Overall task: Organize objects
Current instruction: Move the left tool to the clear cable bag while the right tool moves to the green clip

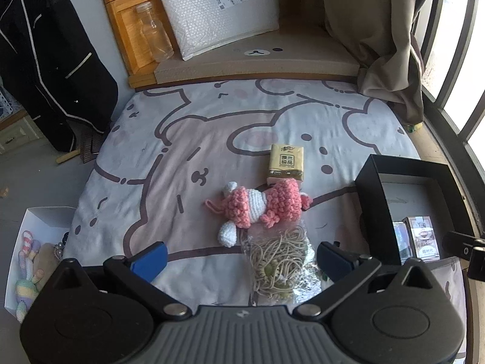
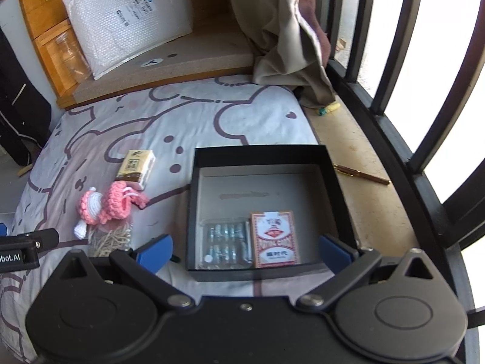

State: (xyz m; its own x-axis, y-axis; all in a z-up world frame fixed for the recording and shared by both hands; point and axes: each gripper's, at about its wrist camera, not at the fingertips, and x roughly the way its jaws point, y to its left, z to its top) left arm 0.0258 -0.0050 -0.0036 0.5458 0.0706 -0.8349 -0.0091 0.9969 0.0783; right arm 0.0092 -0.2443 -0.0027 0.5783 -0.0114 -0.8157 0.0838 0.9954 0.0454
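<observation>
A pink and white crocheted doll lies on the cartoon bedsheet. A yellow tissue pack sits just behind it. A clear bag of beige cord lies in front of the doll. My left gripper is open, low over the sheet, with the cord bag between its blue fingers. A black open box holds a red card deck and a clear pack of small tubes. My right gripper hangs open over the box's near edge, holding nothing.
A white box with crocheted toys sits on the floor at the left. A padded mailer, a clear jar and a curtain stand at the back. A pen lies on the sill by the window bars.
</observation>
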